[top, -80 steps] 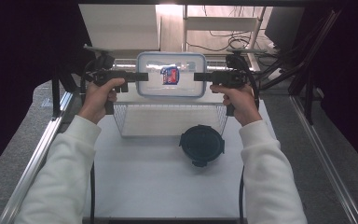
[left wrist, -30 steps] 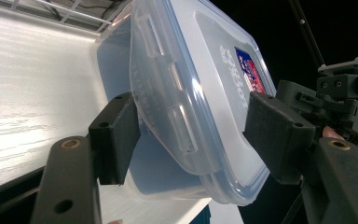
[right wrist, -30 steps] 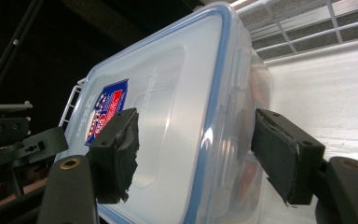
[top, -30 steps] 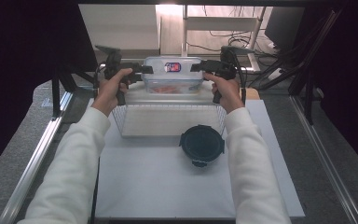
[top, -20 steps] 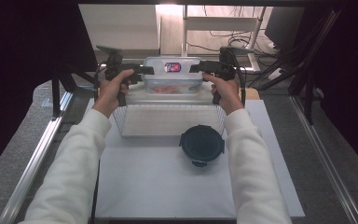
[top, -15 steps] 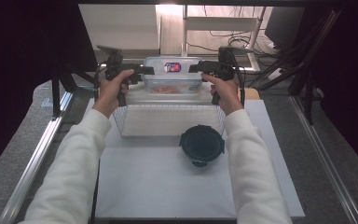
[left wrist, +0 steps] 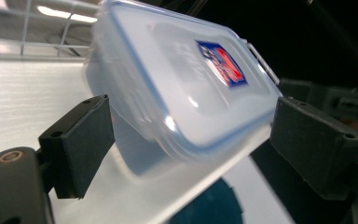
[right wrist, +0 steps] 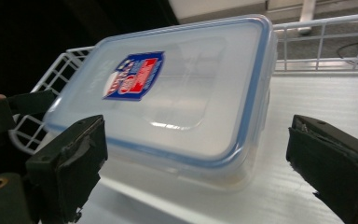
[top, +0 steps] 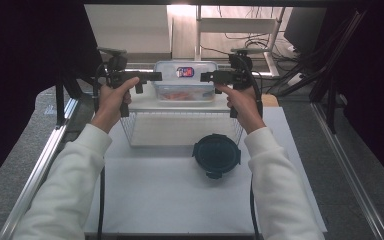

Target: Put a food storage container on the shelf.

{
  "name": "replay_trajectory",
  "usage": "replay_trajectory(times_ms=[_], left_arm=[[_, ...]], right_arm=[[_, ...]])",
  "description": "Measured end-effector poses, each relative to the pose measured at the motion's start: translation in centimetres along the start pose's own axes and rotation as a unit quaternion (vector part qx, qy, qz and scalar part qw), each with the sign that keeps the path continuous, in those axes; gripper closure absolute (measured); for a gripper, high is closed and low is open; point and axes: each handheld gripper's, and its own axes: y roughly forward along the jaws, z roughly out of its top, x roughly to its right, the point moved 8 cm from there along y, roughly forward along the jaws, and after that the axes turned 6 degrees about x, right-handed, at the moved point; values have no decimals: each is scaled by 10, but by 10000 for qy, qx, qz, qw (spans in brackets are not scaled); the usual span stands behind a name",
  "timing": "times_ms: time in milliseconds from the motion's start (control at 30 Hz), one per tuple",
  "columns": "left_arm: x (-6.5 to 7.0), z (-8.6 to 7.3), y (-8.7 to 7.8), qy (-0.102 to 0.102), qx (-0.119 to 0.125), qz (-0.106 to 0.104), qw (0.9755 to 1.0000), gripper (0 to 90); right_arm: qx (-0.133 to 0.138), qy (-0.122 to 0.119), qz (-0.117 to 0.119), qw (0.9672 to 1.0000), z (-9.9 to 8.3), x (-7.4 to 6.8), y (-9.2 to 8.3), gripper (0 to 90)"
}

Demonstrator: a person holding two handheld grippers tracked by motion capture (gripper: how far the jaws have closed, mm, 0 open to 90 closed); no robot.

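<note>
A clear plastic box (top: 185,87) with a blue-rimmed lid and a red and blue sticker rests on the white top of a wire rack (top: 180,129). My left gripper (top: 152,76) hangs just off the box's left end, and my right gripper (top: 206,76) hovers at its right end. In the left gripper view the box (left wrist: 182,93) lies ahead between the spread jaws of that gripper (left wrist: 191,149). The right gripper view shows the box (right wrist: 177,98) the same way, before that gripper (right wrist: 196,163). Both pairs of jaws have just been opening, and no pad presses on the box.
A dark round lidded bowl (top: 216,155) sits on the white table sheet (top: 170,200) in front of the rack's right corner. Metal rails (top: 45,155) run along both table sides. Furniture and cables stand behind the rack.
The box, earlier held up between both grippers, came down onto the rack top. Since then both grippers have opened, drawn away from its ends and risen a little.
</note>
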Motion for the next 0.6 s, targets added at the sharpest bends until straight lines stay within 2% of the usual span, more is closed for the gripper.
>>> replay_trajectory(times_ms=[67,200,233,400,500,600], left_arm=[[8,-6,-7,301,-34,44,9995,154],[18,-23,-22,732,-120,175,9971,161],[19,-26,-25,787,-129,192,9966,162],[24,-53,-48,838,-80,69,9964,177],[24,-73,-58,790,-142,3,9968,186],[23,-96,-70,925,-154,8,9956,190]], right_arm=[[84,-98,66,9999,-2,0,-8,66],[119,-452,242,9986,-13,0,-26,109],[132,-571,242,9980,-17,1,-30,118],[149,-1022,293,9942,-41,1,-54,184],[54,-1199,303,9923,-62,6,-65,207],[-5,-1251,303,9917,-81,14,-73,228]])
